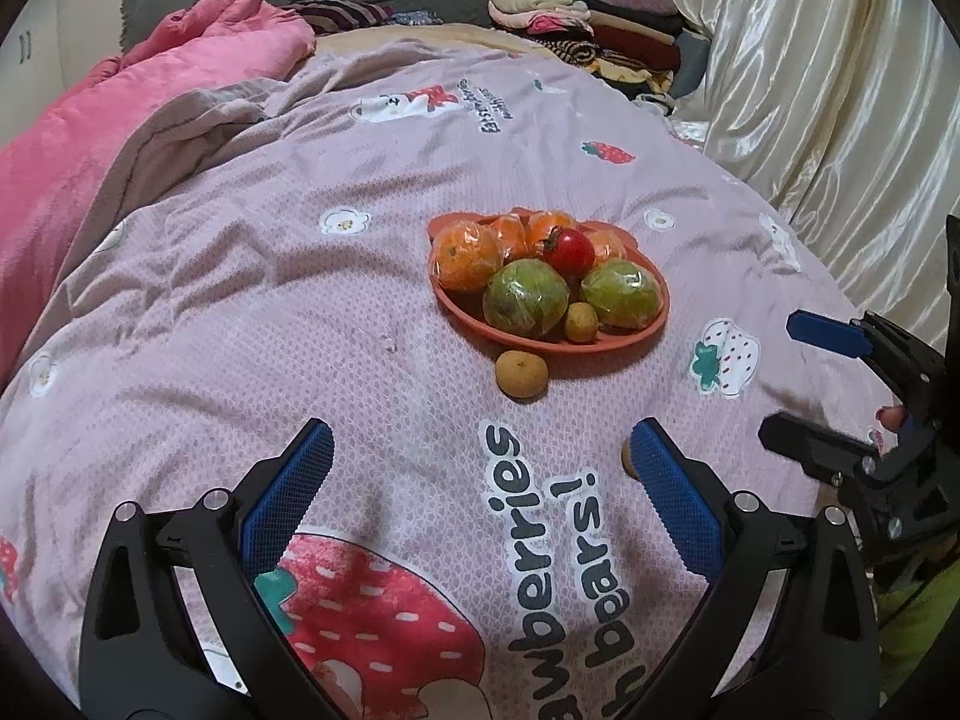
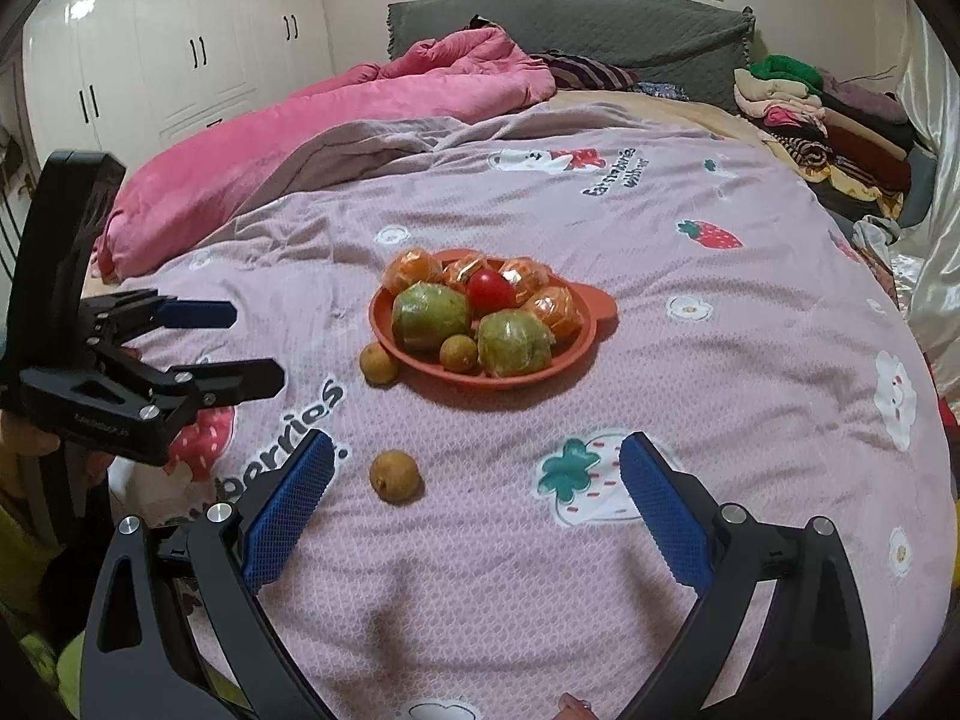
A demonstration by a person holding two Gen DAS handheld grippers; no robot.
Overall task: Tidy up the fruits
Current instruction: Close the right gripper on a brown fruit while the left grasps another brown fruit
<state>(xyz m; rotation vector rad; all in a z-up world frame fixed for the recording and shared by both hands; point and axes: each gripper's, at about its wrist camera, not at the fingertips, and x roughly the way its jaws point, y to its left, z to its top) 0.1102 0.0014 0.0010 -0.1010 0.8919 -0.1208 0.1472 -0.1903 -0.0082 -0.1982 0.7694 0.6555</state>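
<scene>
An orange plate (image 1: 600, 339) (image 2: 480, 381) sits mid-bed holding several wrapped oranges (image 1: 467, 257), a red tomato (image 1: 569, 249) (image 2: 489, 290), two wrapped green fruits (image 1: 525, 297) (image 2: 429, 315) and one small brown fruit (image 1: 581, 321) (image 2: 458, 352). A second small brown fruit (image 1: 521, 373) (image 2: 378, 363) lies on the quilt against the plate's near rim. A third (image 2: 394, 475) lies closer, left of centre in the right wrist view and half hidden behind a pad (image 1: 629, 459) in the left wrist view. My left gripper (image 1: 480, 432) (image 2: 252, 345) and right gripper (image 2: 477, 444) (image 1: 792, 378) are both open and hold nothing.
The purple strawberry-print quilt (image 2: 660, 360) covers the bed. A pink blanket (image 2: 336, 120) is bunched at the far left. Folded clothes (image 2: 828, 114) are stacked at the far right beside a shiny curtain (image 1: 840, 90). White wardrobes (image 2: 180, 60) stand behind.
</scene>
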